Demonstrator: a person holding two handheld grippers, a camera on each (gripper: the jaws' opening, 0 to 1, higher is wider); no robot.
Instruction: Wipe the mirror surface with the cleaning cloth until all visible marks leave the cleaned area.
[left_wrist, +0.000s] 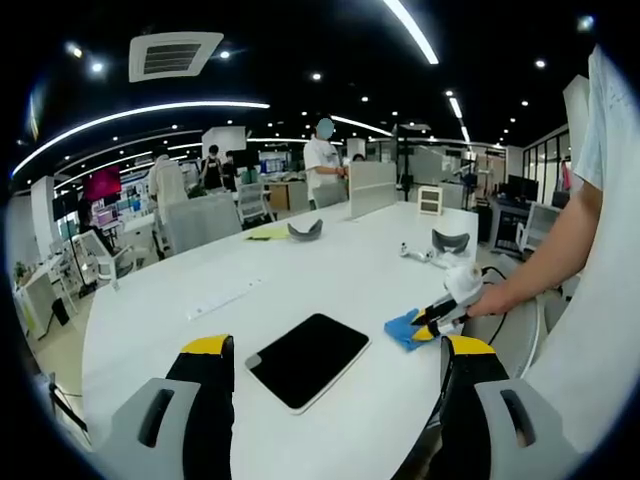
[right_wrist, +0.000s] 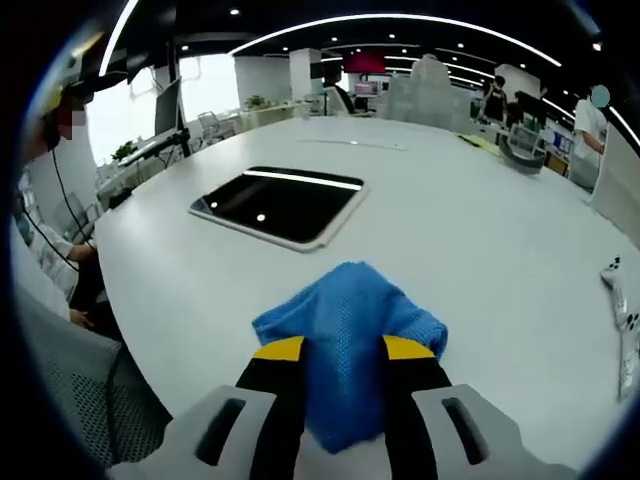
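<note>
- Mirror (right_wrist: 280, 205) lies flat on the white table (right_wrist: 480, 230); glass, fragile.
- Right gripper (right_wrist: 343, 352) pinches the soft blue cloth (right_wrist: 345, 320) beside the mirror, not yet touching it.
- Left gripper (left_wrist: 335, 355) hangs wide open, empty, nearside of the mirror.

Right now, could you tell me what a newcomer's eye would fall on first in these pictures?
The bright blue cleaning cloth stands out first, pinched between the jaws of the right claw and lying on the white table. Just beyond it lies the dark, glossy mirror, flat on the table and reflecting the ceiling lights. In the left gripper view, the left claw hangs open above the near edge of the table.
</note>
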